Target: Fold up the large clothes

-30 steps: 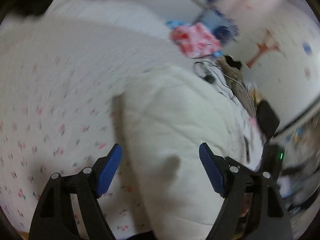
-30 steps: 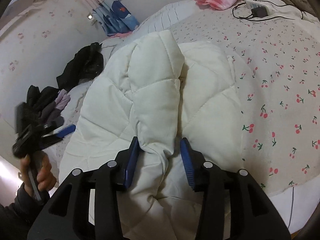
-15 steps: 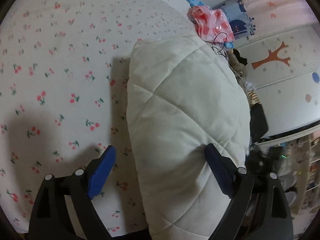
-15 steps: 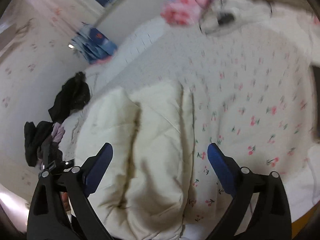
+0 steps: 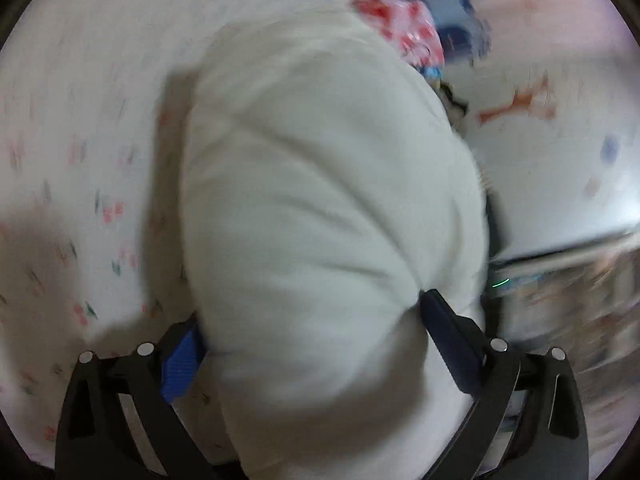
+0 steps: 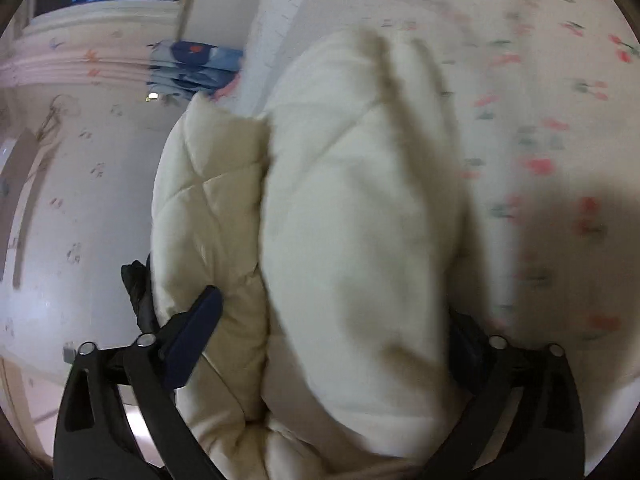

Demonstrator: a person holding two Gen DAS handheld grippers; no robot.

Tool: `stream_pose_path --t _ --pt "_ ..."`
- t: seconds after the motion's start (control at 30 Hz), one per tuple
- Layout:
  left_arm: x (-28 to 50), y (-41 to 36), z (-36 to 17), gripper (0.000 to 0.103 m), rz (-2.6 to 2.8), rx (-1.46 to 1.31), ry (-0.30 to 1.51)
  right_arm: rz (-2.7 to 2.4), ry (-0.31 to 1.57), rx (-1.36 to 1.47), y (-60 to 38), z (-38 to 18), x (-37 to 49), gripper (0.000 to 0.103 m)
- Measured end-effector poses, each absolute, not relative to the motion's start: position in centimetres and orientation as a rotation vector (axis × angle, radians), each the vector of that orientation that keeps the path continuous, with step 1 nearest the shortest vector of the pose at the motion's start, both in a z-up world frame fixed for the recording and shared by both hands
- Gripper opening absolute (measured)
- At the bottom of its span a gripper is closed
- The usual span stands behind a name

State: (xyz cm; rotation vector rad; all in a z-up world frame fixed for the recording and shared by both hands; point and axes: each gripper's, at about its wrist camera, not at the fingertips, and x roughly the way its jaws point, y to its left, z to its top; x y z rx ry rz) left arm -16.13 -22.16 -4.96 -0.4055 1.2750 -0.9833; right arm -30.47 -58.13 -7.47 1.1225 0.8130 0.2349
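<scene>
Biggest worry is the cream quilted coat (image 5: 320, 200) itself. It's a puffy bundle with the cherry-print bed sheet (image 5: 80, 160) under it, and padding like that probably springs back, so the fold could flop open. The left gripper (image 5: 312, 312) and right gripper (image 6: 336, 308) both stand wide, jaws just been opening, each straddling the coat's bulk rather than pinching it. Closing from here could grab one layer and drag the rest crooked.

Hard to read: both views are smeared. The coat hides the right gripper's far pad and cuts off its own near end. Whether any pad touches fabric, can't tell. Beyond the coat, a pink bag (image 5: 400, 28) is just blur.
</scene>
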Motion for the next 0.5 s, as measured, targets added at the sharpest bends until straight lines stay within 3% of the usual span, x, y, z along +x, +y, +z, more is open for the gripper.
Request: stream_pose_path --t 0.1,0.23,0.33,0.4,0.5 --pt "-17.8 -22.4 -1.2 0.083 -0.981 -0.258 1.165 0.38 0.698 1.152 -56.3 -5.9 -30.4 0.097" --pt "-18.7 -18.5 2.8 0.082 -0.904 -0.102 1.032 0.528 0.72 1.141 -52.0 -5.5 -29.2 0.097" --pt "-17.6 -16.9 -0.1 0.082 -0.839 -0.042 1.122 0.446 0.895 1.04 -50.6 -8.0 -28.1 0.097" --pt "-16.7 -15.6 -2.7 0.082 -0.807 -0.112 1.17 0.412 0.84 1.088 -52.0 -8.3 -29.2 0.097" --pt "-16.3 -15.1 -3.5 0.084 -0.81 -0.17 1.174 0.389 0.687 1.041 -53.3 -4.5 -31.8 0.097"
